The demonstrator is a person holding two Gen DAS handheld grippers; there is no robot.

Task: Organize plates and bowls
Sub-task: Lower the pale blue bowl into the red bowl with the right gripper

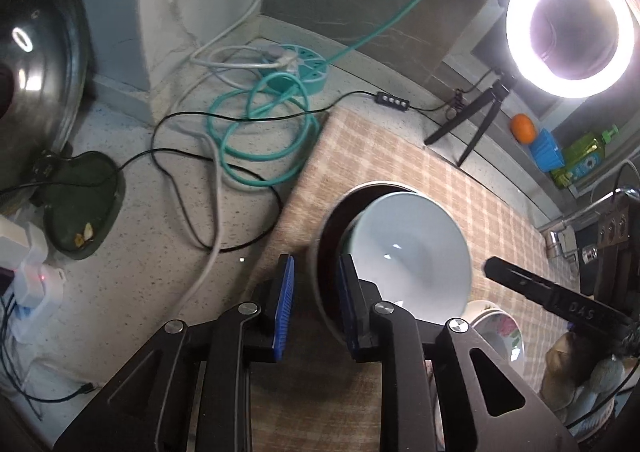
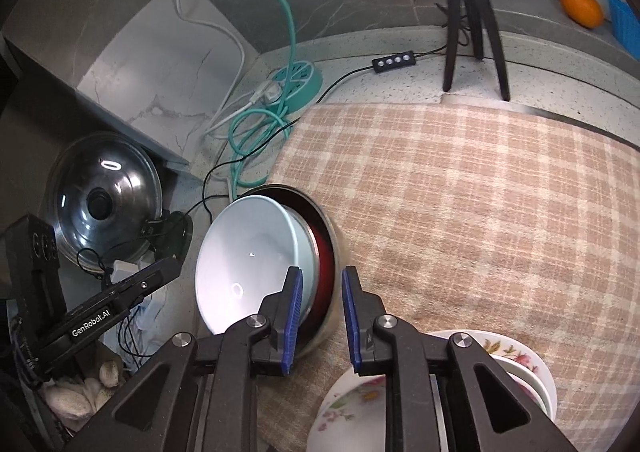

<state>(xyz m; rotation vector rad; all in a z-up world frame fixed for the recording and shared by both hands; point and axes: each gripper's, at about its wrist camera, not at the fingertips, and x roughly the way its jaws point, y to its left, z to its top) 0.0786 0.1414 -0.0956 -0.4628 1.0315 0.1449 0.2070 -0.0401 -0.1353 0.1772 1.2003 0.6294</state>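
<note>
A pale blue bowl (image 1: 412, 248) sits tilted inside a steel bowl with a dark red inside (image 1: 326, 252), held above the checked cloth (image 1: 400, 155). My left gripper (image 1: 316, 292) straddles the steel bowl's rim, one pad outside, one inside. My right gripper (image 2: 320, 312) straddles the opposite rim of the steel bowl (image 2: 334, 252), beside the blue bowl (image 2: 248, 260). Both pairs of jaws sit close on the rim. Floral plates and bowls (image 2: 516, 368) are stacked under my right gripper; they also show in the left wrist view (image 1: 500, 336).
A ring light (image 1: 570, 25) on a tripod (image 2: 468, 11) stands at the back. Teal and white cables (image 1: 260, 131) and a round power strip (image 2: 296, 83) lie left of the cloth. A pot lid (image 2: 106, 195) leans at the left. An orange (image 2: 580, 5) sits on the ledge.
</note>
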